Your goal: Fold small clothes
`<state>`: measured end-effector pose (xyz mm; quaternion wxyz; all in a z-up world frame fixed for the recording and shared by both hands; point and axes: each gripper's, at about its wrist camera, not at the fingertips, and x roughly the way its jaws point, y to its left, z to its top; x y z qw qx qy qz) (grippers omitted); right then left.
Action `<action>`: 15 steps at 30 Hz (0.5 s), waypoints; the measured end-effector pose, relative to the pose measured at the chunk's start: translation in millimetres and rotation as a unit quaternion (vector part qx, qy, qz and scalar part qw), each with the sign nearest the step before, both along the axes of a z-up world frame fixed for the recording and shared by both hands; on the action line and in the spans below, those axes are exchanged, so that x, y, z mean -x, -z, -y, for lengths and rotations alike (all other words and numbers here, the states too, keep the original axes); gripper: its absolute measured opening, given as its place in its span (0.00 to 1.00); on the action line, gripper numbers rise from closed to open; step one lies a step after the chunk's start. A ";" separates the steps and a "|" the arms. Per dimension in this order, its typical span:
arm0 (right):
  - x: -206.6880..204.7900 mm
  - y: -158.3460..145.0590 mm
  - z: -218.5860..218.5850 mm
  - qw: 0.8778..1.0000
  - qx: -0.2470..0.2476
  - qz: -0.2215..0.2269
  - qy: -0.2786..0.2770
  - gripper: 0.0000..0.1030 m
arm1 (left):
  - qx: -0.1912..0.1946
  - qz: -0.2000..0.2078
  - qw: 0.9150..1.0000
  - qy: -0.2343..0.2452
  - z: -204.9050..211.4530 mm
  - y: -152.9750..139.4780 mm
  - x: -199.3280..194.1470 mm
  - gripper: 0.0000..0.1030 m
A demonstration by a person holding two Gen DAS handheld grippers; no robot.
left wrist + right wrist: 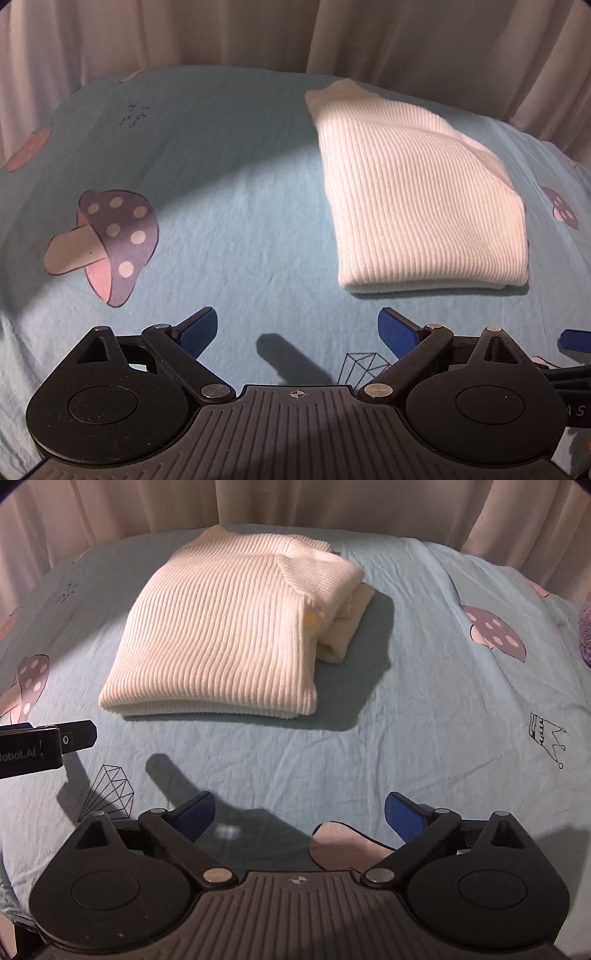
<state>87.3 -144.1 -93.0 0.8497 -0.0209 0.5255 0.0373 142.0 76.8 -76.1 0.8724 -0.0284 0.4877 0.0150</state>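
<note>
Lying folded in the upper right of the left wrist view, and upper centre-left of the right wrist view: a white ribbed knit sweater, resting on a pale blue cotton bedsheet printed with mushrooms. Hanging behind, across the top of both frames: pleated cream curtains.

Hovering low in the frame with blue-padded fingers spread wide and gripping nothing: the left gripper, well short of the sweater's near hem. Hovering likewise at the bottom of its own view, jaws spread and empty: the right gripper. Poking in at the left edge of the right wrist view: the black body of the left gripper, near the sweater's lower left corner but apart from it.

Looking largely done, judging by the stacked layers and the tucked sleeve bulging at the right side. Likely handling as soft, light and floppy, with thick stretchy rib offering good friction to the pads. Probably best pinching at the doubled near hem or its two front corners, taking all layers together to avoid peeling the top one loose.
</note>
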 end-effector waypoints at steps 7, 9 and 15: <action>-7.6 -20.7 -10.7 1.000 -0.002 0.006 0.022 0.96 | -0.021 0.009 1.000 0.001 4.5 -21.6 4.0 0.94; -10.1 -26.3 -10.4 0.999 -0.004 0.010 0.031 0.96 | -0.026 0.014 1.000 0.007 6.9 -24.6 4.1 0.94; -12.4 -38.8 -11.4 0.999 0.011 0.026 0.042 0.96 | -0.030 0.012 0.999 0.015 11.6 -24.9 3.9 0.94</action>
